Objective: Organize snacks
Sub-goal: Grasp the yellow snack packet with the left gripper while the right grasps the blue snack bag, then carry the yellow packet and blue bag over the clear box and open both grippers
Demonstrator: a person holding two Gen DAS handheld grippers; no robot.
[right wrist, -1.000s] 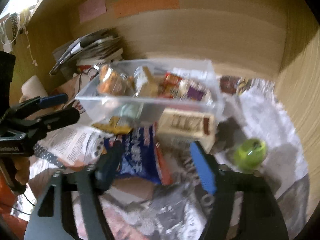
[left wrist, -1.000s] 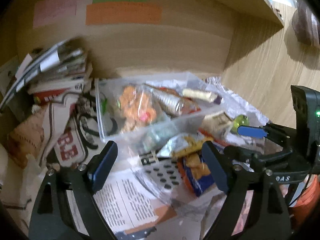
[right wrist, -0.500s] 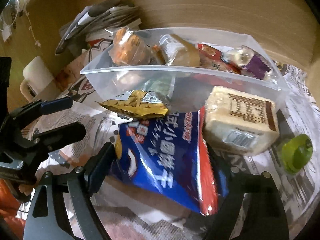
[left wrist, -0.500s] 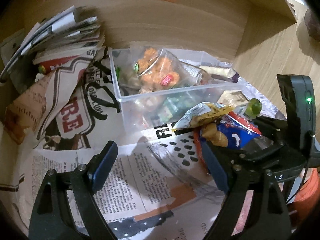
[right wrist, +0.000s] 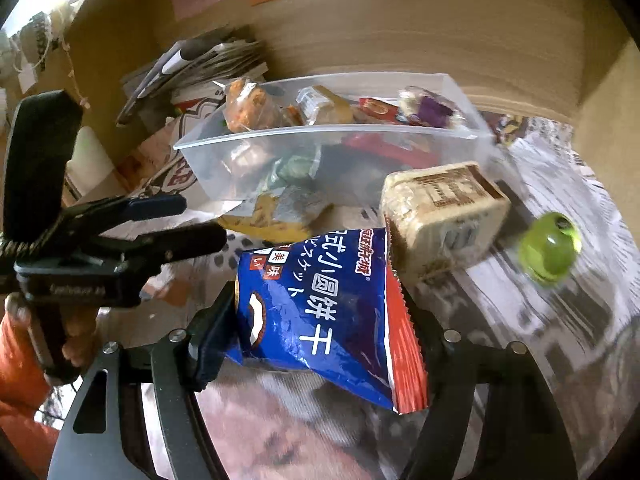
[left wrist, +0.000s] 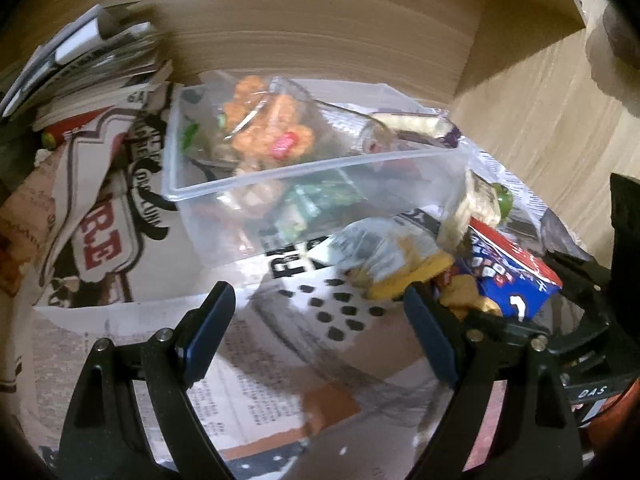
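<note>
A clear plastic box point(right wrist: 320, 132) holding several wrapped snacks stands on newspaper against the wooden back wall. In front of it my right gripper point(right wrist: 316, 308) has a blue and red biscuit bag point(right wrist: 320, 312) between its jaws. The jaws are closing and the pads press its sides. A yellow-silver packet point(right wrist: 280, 216) lies by the box's front wall, with a beige brown-labelled pack point(right wrist: 440, 216) to its right. My left gripper point(left wrist: 320, 332) stands open above the newspaper with nothing between its fingers. The box point(left wrist: 280, 176) and the blue bag point(left wrist: 516, 280) also show in the left wrist view.
A green round object point(right wrist: 550, 246) sits on the newspaper at the right. A stack of magazines point(right wrist: 200, 60) lies left of the box. Wooden walls close the back and the right side. A hand in an orange sleeve point(right wrist: 24, 360) holds the left gripper point(right wrist: 200, 220).
The right gripper moved forward around the blue bag and closed on it; the bag now stands tilted up off the paper. The left gripper sank lower toward the newspaper.
</note>
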